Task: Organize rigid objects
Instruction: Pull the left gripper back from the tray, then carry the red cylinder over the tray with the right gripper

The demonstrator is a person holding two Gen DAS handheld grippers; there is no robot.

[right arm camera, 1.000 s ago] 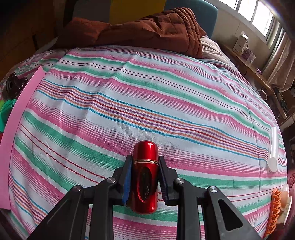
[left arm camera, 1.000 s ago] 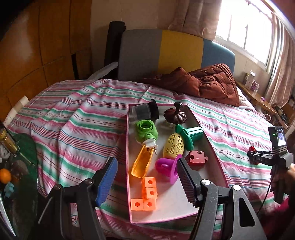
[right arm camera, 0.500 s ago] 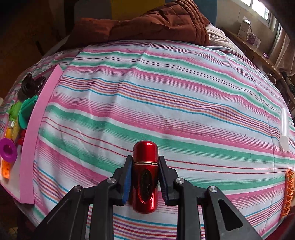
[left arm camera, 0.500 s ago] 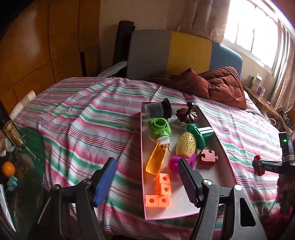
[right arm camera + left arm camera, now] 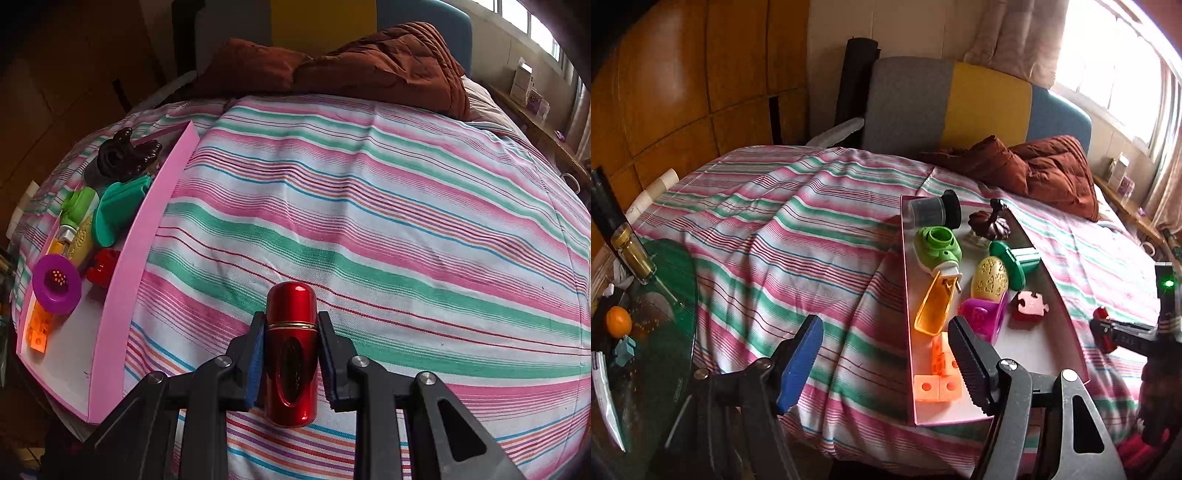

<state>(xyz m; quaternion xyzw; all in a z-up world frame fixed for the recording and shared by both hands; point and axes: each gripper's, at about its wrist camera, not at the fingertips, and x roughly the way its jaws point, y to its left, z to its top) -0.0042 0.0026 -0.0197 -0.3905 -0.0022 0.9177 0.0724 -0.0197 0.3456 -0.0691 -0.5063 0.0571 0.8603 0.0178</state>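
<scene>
The right tool is clamping a shiny red capsule upright between its pads, above the striped bed. To its left, a pink tray is holding small toys. The left tool is hanging wide open and gripping nothing, with the tray's orange blocks just ahead.

Right of the pink tray: striped bed open to my fingers. Tray's near end bare; orange blocks and purple funnel crowd beyond.
</scene>
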